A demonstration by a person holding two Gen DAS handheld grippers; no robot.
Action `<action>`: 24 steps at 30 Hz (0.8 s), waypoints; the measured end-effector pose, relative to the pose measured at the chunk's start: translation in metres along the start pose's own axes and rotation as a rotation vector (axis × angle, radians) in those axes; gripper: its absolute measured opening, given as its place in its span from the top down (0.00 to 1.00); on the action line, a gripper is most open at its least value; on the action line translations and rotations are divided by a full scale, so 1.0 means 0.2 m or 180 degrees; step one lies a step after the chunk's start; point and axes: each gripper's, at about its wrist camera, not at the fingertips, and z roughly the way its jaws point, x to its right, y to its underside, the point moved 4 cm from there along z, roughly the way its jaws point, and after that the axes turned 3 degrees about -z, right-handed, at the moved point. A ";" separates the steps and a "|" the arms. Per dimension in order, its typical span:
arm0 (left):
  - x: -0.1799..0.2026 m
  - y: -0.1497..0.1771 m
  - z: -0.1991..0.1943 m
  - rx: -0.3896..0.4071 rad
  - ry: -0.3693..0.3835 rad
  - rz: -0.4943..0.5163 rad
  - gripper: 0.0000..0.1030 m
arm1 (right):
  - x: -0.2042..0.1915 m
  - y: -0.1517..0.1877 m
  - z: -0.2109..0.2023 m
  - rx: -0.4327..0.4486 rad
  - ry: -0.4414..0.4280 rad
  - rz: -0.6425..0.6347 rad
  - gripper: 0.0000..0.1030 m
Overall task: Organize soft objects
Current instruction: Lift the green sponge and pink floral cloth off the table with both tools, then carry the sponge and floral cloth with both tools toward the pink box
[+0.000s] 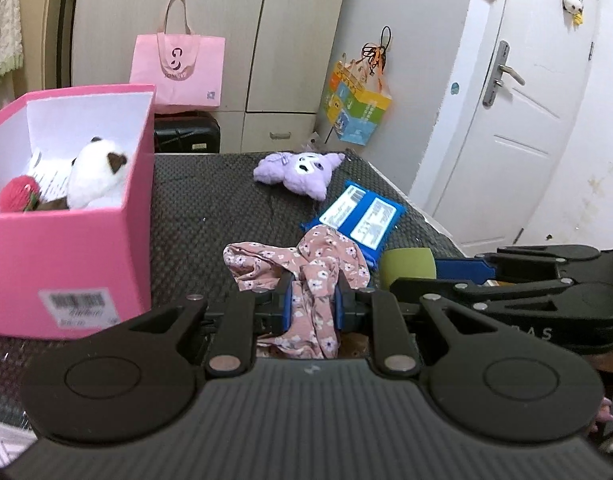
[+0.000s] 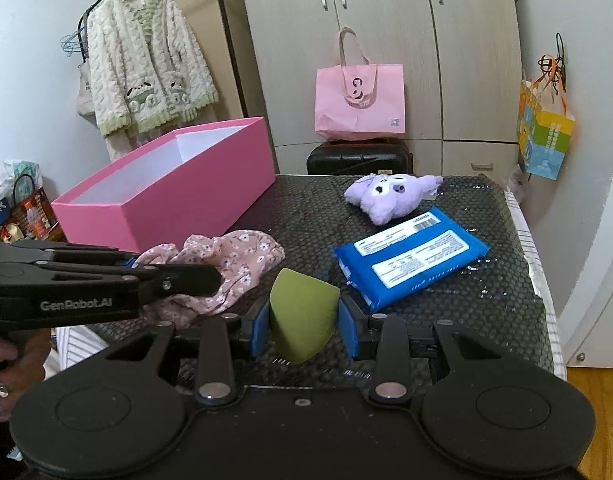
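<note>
My left gripper is shut on a pink floral cloth near the table's front; the cloth also shows in the right wrist view. My right gripper is shut on a green sponge, seen beside the cloth in the left wrist view. A pink box stands at the left and holds a white plush and a red knitted ball. A purple plush and a blue tissue pack lie farther back on the table.
The dark mat-covered table ends at the right near a white door. A black suitcase with a pink tote bag stands behind the table, before wardrobes. A coat hangs at the left.
</note>
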 end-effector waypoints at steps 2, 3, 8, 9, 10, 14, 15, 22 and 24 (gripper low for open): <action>-0.01 0.02 -0.05 -0.0018 0.0014 0.0002 0.82 | -0.03 0.01 -0.03 -0.0003 -0.0030 -0.0015 0.59; -0.02 0.03 -0.07 -0.0014 0.0016 0.0026 0.82 | -0.05 0.02 -0.04 -0.0004 -0.0047 -0.0021 0.59; -0.06 0.10 -0.16 -0.0198 0.0143 0.0024 0.82 | -0.13 0.04 -0.09 -0.0044 -0.0140 -0.0046 0.59; -0.06 0.11 -0.18 -0.0205 0.0109 0.0057 0.82 | -0.15 0.05 -0.09 -0.0054 -0.0146 -0.0055 0.59; -0.07 0.12 -0.20 -0.0211 0.0079 0.0084 0.82 | -0.17 0.05 -0.10 -0.0063 -0.0150 -0.0069 0.59; -0.13 0.14 -0.30 -0.0230 0.0078 0.0066 0.82 | -0.25 0.06 -0.14 -0.0011 -0.0186 -0.0119 0.59; -0.14 0.14 -0.32 -0.0214 0.0057 0.0075 0.82 | -0.27 0.06 -0.15 0.0009 -0.0217 -0.0131 0.59; -0.28 0.11 -0.52 -0.0141 -0.0118 0.0022 0.82 | -0.44 0.03 -0.18 0.0069 -0.0522 -0.0262 0.58; -0.33 0.10 -0.57 -0.0138 -0.0182 -0.0001 0.82 | -0.49 0.02 -0.19 0.0054 -0.0790 -0.0256 0.58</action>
